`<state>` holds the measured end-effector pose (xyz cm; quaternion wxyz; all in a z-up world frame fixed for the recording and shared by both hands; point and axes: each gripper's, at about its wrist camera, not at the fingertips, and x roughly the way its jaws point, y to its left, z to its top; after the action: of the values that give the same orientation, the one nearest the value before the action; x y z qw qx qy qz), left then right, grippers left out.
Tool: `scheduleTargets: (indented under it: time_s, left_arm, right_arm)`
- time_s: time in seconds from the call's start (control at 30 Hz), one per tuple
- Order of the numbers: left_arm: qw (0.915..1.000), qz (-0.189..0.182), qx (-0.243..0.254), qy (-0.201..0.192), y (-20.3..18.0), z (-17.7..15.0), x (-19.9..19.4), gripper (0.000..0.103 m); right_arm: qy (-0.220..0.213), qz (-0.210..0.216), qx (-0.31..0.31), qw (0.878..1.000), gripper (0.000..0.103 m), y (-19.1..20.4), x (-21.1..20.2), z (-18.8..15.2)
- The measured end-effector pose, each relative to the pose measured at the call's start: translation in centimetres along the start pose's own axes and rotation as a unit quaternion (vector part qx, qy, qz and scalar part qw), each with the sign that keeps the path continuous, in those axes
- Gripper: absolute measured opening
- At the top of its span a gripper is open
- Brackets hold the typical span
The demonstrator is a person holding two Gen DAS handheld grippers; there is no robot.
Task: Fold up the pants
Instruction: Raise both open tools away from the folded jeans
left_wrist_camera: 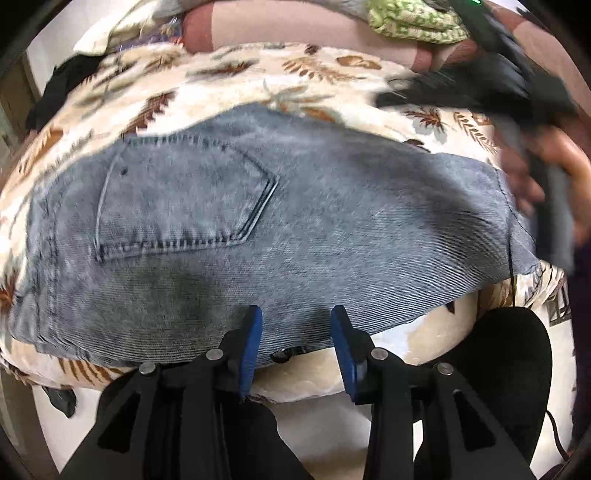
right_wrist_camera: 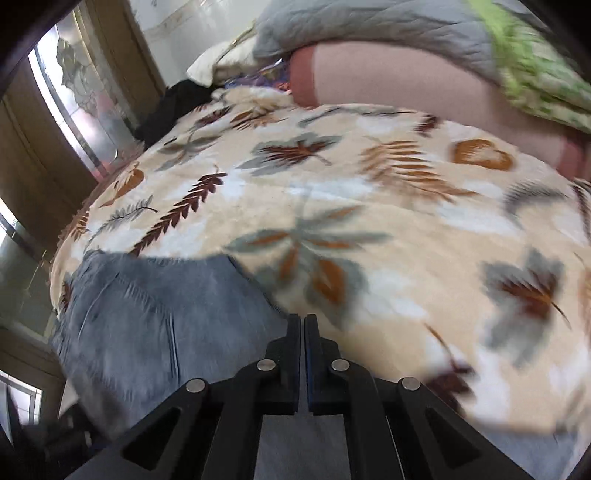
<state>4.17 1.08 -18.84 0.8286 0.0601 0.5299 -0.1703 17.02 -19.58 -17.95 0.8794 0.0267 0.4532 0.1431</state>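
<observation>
The pants (left_wrist_camera: 258, 221), folded blue denim with a back pocket (left_wrist_camera: 184, 199) facing up, lie flat on a bed covered by a cream leaf-print blanket (left_wrist_camera: 258, 77). The left tongs (left_wrist_camera: 296, 325) stand apart above the near edge of the denim, with nothing between the blue pads (left_wrist_camera: 251, 354). The right tongs (right_wrist_camera: 303, 325) are pressed together and empty, above the denim's edge where it meets the blanket (right_wrist_camera: 406, 229). In the left wrist view the right tongs appear blurred at the upper right. A pink bolster (right_wrist_camera: 406, 77), a grey quilt (right_wrist_camera: 369, 26) and a green patterned cloth (right_wrist_camera: 535, 74) lie beyond, well apart from the pants.
</observation>
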Motion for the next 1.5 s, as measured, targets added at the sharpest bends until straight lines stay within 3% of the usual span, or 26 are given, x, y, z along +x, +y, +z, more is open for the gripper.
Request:
scheduleTargets:
  time_s: [0.1,0.27,0.4,0.53,0.73,0.93,1.13,1.5]
  left_arm:
    - [0.9998,0.005,0.017,-0.007,-1.2,0.2,0.0,0.05]
    - [0.9993,0.023,0.027,0.009,-2.4,0.8,2.1,0.05]
    - [0.9975,0.054,0.041,0.017,-2.8,0.6,3.4,0.051]
    - [0.9957,0.074,0.048,0.029,-3.2,0.5,3.0,0.059]
    - [0.9951,0.09,0.042,0.0,-3.6,1.1,-0.1,0.059]
    - [0.9906,0.106,0.057,-0.064,-5.5,2.3,-4.4,0.06]
    - [0.9858,0.116,0.071,-0.099,-6.7,3.1,-6.6,0.06]
    - [0.9824,0.128,0.086,-0.106,-7.7,3.0,-6.8,0.061]
  right_arm:
    - [0.001,-0.009,0.046,0.999,0.003,-4.2,-4.0,-4.6]
    - [0.039,-0.077,0.124,0.989,0.003,-10.8,-6.8,-12.5]
    - [0.042,-0.102,0.15,0.983,0.004,-13.0,-7.8,-17.1]
    - [-0.007,-0.06,0.182,0.982,0.004,-14.4,-10.1,-20.3]
    - [-0.038,-0.078,0.202,0.976,0.004,-14.0,-12.2,-20.7]
    - [-0.078,-0.042,0.187,0.978,0.004,-11.5,-14.8,-19.8]
    - [-0.104,-0.027,0.147,0.983,0.004,-7.9,-16.1,-18.7]
    - [-0.087,-0.051,0.118,0.988,0.004,-5.9,-15.4,-18.6]
